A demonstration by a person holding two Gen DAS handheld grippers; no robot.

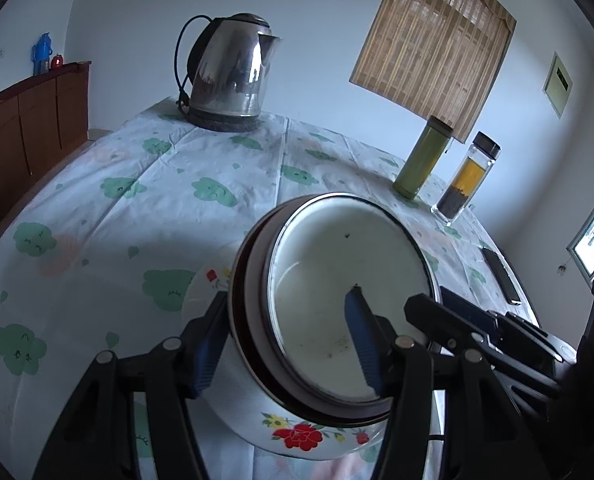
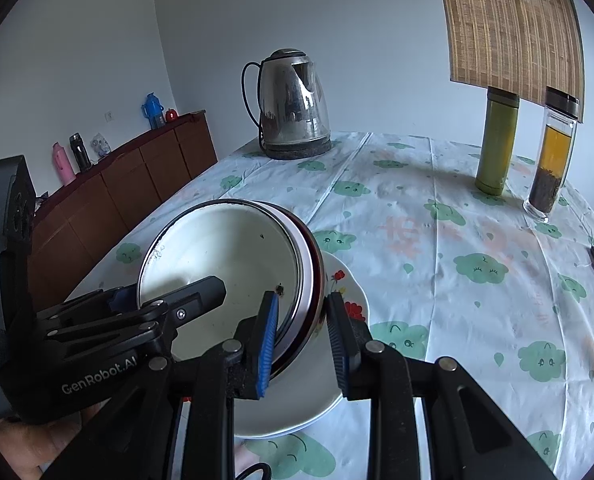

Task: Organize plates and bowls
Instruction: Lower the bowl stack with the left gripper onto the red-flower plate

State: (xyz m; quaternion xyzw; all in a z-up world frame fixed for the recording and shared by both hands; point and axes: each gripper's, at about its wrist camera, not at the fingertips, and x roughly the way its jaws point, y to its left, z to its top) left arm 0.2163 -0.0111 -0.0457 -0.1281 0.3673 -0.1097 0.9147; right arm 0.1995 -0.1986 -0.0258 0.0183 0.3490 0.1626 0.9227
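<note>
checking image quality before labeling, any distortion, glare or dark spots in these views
Left wrist view: strong fisheye bend, table bulges, corners black; kettle mirrors the room. Right wrist view: same bending, window blind backlit, sharp shadow inside the bowl.

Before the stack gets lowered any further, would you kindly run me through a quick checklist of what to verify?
1. Left gripper clamped on the bowl stack, one finger inside, one outside: ok.
2. Right gripper clamped on the opposite rim: ok.
3. Stack level: not ok, it tilts.
4. Floral plate directly beneath the stack: ok.
5. Stack already resting on the plate: cannot tell.
6. Kettle, green flask and tea bottle well away from the stack: ok.
</note>
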